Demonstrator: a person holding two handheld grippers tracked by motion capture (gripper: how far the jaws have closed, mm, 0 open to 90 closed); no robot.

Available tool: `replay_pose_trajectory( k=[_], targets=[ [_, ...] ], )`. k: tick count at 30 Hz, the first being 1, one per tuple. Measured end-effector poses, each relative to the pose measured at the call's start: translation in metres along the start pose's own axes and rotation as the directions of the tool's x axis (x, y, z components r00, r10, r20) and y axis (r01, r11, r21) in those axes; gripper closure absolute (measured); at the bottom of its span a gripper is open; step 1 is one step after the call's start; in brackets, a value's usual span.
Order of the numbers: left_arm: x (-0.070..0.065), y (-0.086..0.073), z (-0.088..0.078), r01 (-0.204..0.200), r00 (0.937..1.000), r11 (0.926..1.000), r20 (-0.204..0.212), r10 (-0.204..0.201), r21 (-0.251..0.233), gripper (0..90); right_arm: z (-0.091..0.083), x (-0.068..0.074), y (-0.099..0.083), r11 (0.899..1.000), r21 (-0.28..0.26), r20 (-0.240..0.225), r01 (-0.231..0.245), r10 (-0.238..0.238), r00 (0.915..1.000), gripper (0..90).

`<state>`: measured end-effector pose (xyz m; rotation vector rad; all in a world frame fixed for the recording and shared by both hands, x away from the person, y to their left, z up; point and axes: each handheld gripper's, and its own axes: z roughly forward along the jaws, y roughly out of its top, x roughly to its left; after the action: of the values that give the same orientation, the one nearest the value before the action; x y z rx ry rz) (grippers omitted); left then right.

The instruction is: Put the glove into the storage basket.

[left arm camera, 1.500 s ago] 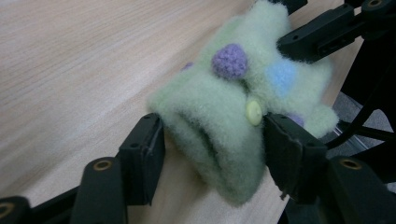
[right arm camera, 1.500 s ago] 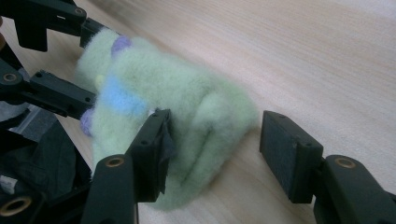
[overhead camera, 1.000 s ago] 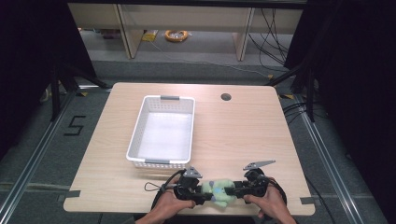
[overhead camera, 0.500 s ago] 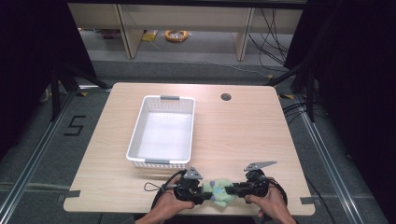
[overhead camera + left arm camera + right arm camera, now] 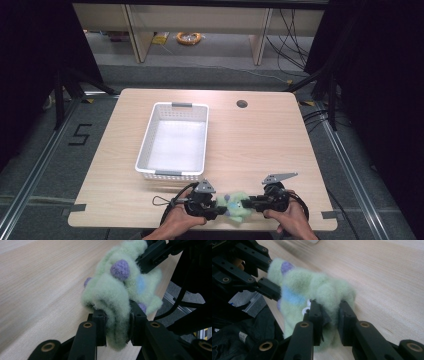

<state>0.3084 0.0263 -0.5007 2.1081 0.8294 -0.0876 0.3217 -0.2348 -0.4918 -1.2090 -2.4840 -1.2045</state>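
Both grippers are clamped on the same thing: a fuzzy green soft toy [image 5: 231,206] with purple bumps and a blue stripe, sitting at the near edge of the desk [image 5: 260,145], roughly mid-width, just past the near end of the white basket [image 5: 173,141].

Left gripper [image 5: 117,322]: its jaws have just been closing and now pinch a fold of the toy's fleece between the pads; narrow gap, fabric squeezed. Right gripper [image 5: 329,315]: same story, its jaws have just been closing and now bite the other end of the toy; fleece bulges around the pads. In the high view the left gripper [image 5: 214,206] and right gripper [image 5: 248,203] face each other across the toy, hands low at the desk edge.

Step in hand, my read: two-handed grasp just secured, lift not started; toy looks to rest on the desk. The basket is the only container here and it is empty, so the likely next move is lift together and carry away from the near edge, over the basket's near rim, then let go; needs both hands moving in step so the fleece is not stretched or pulled out of one grip; grip is on loose pile only, so slip is possible.

Writing: a "5" marked on the floor [image 5: 80,134] left of the desk; no brand or label readable on the toy or the basket.
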Motion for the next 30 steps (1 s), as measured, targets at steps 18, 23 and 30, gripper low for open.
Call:
replay_pose_trajectory(
  k=[18, 23, 30],
  targets=[
    [-0.003, 0.013, -0.031, -0.013, 0.9999, 0.9976, 0.001, 0.013, -0.068, 72.1, -0.015, 0.021, 0.026, 0.998, -0.042, 0.003, 0.046, -0.046, 0.9990, 77.1],
    [-0.001, 0.025, -0.048, -0.019, 0.9998, 0.9964, -0.008, 0.018, -0.083, 72.0, -0.023, 0.028, 0.043, 0.996, -0.055, 0.010, 0.069, -0.069, 0.9976, 77.1],
    [0.006, 0.038, -0.072, -0.034, 0.9986, 0.9952, -0.042, 0.031, -0.092, 72.0, -0.026, 0.040, 0.071, 0.993, -0.065, -0.001, 0.103, -0.103, 0.9947, 77.1]
  ],
)
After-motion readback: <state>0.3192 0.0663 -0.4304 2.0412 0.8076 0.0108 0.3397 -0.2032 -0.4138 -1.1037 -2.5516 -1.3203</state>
